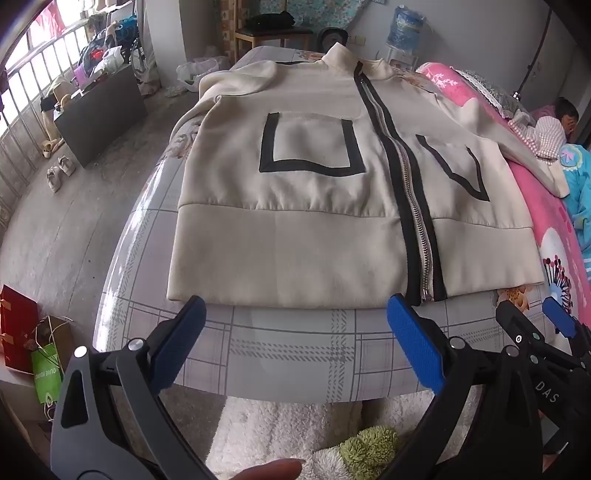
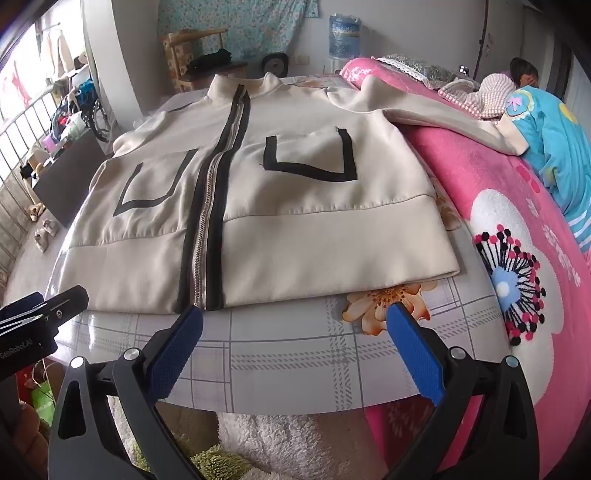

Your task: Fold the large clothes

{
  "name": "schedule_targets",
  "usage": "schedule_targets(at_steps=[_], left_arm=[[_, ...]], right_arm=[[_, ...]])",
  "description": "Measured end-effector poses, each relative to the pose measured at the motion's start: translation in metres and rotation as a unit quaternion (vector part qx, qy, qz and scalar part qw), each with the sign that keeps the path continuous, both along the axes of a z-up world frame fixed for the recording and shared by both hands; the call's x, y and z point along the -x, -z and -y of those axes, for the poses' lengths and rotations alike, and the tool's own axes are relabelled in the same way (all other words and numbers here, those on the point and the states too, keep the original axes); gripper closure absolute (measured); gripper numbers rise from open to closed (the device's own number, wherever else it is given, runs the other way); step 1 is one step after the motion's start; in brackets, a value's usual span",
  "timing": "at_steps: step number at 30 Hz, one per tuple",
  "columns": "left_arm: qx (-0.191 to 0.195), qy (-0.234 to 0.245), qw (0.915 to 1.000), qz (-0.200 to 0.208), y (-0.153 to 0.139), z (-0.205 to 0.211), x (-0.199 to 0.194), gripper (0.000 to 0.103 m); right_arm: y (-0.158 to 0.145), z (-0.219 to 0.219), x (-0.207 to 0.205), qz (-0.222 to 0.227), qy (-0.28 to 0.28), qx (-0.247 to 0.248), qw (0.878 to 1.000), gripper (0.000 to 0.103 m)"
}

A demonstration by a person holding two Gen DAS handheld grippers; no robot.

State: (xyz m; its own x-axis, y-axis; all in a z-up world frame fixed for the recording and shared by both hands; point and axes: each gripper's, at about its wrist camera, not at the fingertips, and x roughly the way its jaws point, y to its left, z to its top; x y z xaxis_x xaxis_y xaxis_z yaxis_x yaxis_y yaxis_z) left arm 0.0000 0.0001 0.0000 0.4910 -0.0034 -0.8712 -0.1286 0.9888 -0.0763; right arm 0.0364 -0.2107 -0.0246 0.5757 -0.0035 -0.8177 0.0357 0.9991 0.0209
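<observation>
Zip jacket flat, soft, floppy; grab hem corners. Left gripper and right gripper wide open, empty.

Background: pink floral blanket along right side of checked tablecloth, blue water jug at far wall, wooden chair, white shoes on floor.
</observation>
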Motion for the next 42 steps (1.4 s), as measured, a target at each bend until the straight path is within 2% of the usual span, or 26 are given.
schedule_targets(at_steps=[42], left_arm=[[-0.001, 0.002, 1.0, -0.006, 0.0019, -0.0004, -0.001, 0.008]], right_arm=[[0.0008, 0.0027, -0.0002, -0.003, 0.0, 0.006, 1.0, 0.006]])
